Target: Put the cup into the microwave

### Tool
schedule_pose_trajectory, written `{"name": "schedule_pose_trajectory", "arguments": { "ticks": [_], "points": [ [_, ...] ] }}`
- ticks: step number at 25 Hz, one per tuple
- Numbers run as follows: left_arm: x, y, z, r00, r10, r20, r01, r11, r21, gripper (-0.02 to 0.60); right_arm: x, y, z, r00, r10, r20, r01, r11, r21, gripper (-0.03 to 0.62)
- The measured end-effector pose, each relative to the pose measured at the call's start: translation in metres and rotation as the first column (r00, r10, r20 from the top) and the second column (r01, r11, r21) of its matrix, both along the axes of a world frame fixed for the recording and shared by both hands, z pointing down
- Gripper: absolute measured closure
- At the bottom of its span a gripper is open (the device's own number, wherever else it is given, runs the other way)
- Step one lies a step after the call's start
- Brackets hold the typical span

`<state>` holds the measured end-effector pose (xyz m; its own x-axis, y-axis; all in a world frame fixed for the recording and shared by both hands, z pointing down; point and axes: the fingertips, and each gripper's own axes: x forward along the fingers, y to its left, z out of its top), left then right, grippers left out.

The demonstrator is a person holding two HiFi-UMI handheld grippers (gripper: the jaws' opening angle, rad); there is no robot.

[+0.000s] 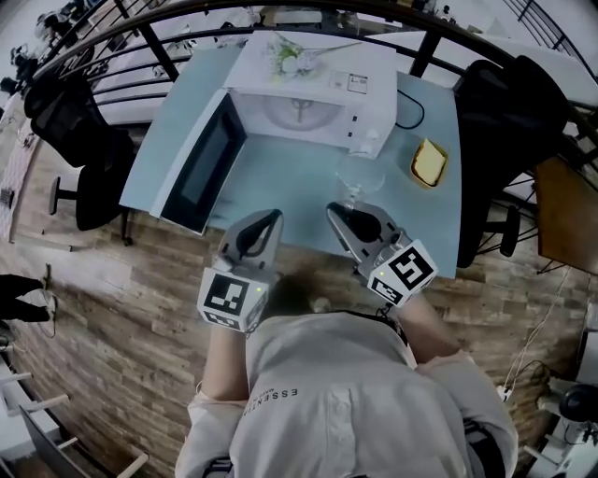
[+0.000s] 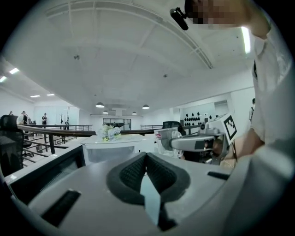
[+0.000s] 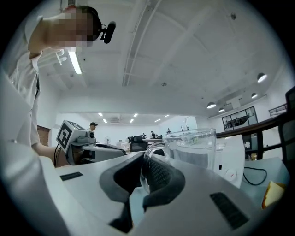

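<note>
Head view, steeply down: we see a pale blue table (image 1: 308, 201) on a wood-plank floor (image 1: 112, 308). A white microwave (image 1: 322, 79) sits at the table's far side. Its door (image 1: 201, 159) is swung wide to the left, so the turntable (image 1: 301, 112) shows. Flowers (image 1: 290, 58) lie on top of the microwave. A black cable (image 1: 411, 107) loops beside it on the right, and a yellow object (image 1: 430, 163) rests near the table's right edge.

The clear glass cup (image 1: 360, 175) stands upright in front of the microwave's right end, outside the oven. The right gripper (image 1: 338, 210) has its jaws pinched on the cup's handle (image 3: 147, 166). We cannot tell whether the base touches the table. The left gripper (image 1: 266, 217) hangs over the near edge beside it, jaws pressed together with nothing between them.

A left chair (image 1: 79, 140) and a right chair (image 1: 509, 112), both black, flank the table, and a dark curved railing (image 1: 140, 14) runs behind it. From the gripper views we see a broad white ceiling (image 2: 138, 55) with round lamps (image 2: 99, 105) and, far off, small figures in a bright open hall.
</note>
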<state>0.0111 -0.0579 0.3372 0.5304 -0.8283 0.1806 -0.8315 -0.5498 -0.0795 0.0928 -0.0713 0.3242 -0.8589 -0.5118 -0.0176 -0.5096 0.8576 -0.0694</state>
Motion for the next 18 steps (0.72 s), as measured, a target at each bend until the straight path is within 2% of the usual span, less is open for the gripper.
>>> {"name": "schedule_pose_trajectory", "arguments": {
  "ticks": [8,13,18],
  "points": [
    [-0.024,-0.066,0.008,0.999,0.015,-0.037,-0.016,0.999,-0.033,0.580,-0.031,-0.063,0.018,0.999,-0.028,-0.018,0.027,0.999,-0.042,0.571],
    [-0.032,-0.107,0.015,0.997,0.054,-0.055,-0.058,0.996,-0.073,0.580,-0.052,-0.107,0.039,0.998,-0.040,-0.048,0.037,0.997,-0.072,0.571],
    [-0.047,-0.141,0.044,0.998,0.060,-0.033,-0.064,0.992,-0.107,0.580,-0.074,-0.144,0.070,0.996,-0.053,-0.078,0.045,0.994,-0.097,0.571]
  ]
}}
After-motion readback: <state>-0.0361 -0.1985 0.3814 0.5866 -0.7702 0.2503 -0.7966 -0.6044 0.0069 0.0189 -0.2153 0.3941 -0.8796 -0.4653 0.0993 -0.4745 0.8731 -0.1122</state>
